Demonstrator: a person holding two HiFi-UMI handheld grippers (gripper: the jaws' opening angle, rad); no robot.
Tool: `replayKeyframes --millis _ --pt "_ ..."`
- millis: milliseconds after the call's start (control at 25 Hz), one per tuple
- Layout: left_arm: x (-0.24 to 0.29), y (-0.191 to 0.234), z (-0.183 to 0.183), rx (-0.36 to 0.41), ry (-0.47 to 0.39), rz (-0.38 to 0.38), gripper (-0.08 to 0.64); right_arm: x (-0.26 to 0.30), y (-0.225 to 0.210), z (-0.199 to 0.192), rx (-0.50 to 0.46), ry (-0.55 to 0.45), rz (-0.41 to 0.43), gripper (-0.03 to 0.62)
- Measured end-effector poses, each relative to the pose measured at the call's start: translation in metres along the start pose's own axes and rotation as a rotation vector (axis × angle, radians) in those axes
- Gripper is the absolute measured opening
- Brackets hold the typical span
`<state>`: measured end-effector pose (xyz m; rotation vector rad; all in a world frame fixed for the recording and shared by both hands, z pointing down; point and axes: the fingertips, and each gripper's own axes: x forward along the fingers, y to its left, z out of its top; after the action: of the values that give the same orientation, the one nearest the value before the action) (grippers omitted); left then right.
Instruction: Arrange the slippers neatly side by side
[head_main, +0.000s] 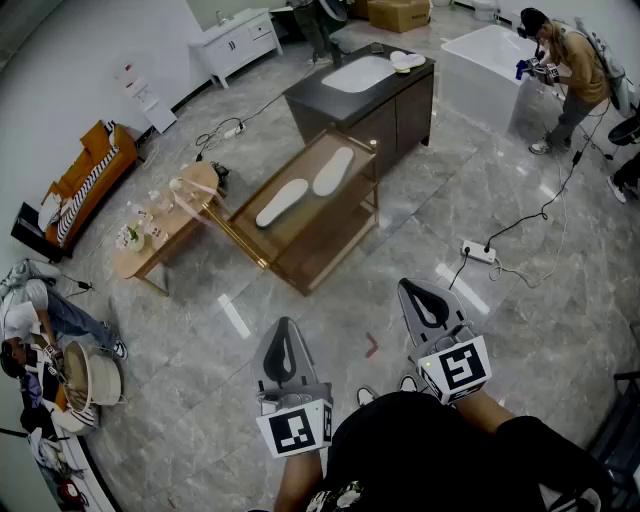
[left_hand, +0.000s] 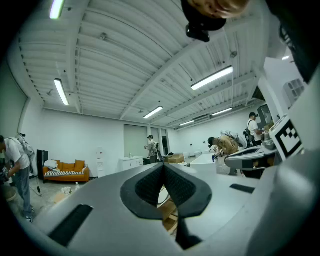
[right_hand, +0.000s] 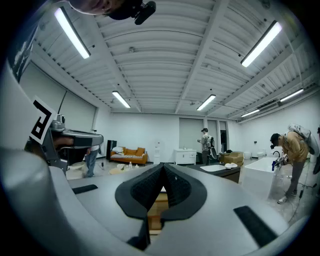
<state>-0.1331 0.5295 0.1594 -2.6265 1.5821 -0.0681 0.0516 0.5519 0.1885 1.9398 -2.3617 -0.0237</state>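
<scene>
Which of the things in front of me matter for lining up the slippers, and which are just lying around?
For the job: near slipper, far slipper, both on the wooden table; left gripper and right gripper, shut, empty.

Just lying about: sink cabinet, bathtub, orange sofa, power strip, small side table.

No word, number or brand can be read. The left cube (head_main: 297, 428) on the left gripper (head_main: 284, 335) and the right cube (head_main: 458, 368) on the right gripper (head_main: 415, 298) bear only black-and-white square patterns. At ten o'clock in the head view, a white sign board (head_main: 140, 88) leans by the wall, its print too small to read.
</scene>
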Motion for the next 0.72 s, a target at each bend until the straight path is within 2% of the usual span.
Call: replayKeyframes --millis 480,720 --pt "-0.002 -0.006 0.0 0.005 0.006 0.009 0.0 -0.003 0.0 -0.002 0.012 -0.017 0.029 -0.003" --pt "-0.003 -0.021 -0.004 0.0 0.011 0.022 0.0 -0.014 -0.007 -0.006 -0.013 -0.036 0.05 -0.002"
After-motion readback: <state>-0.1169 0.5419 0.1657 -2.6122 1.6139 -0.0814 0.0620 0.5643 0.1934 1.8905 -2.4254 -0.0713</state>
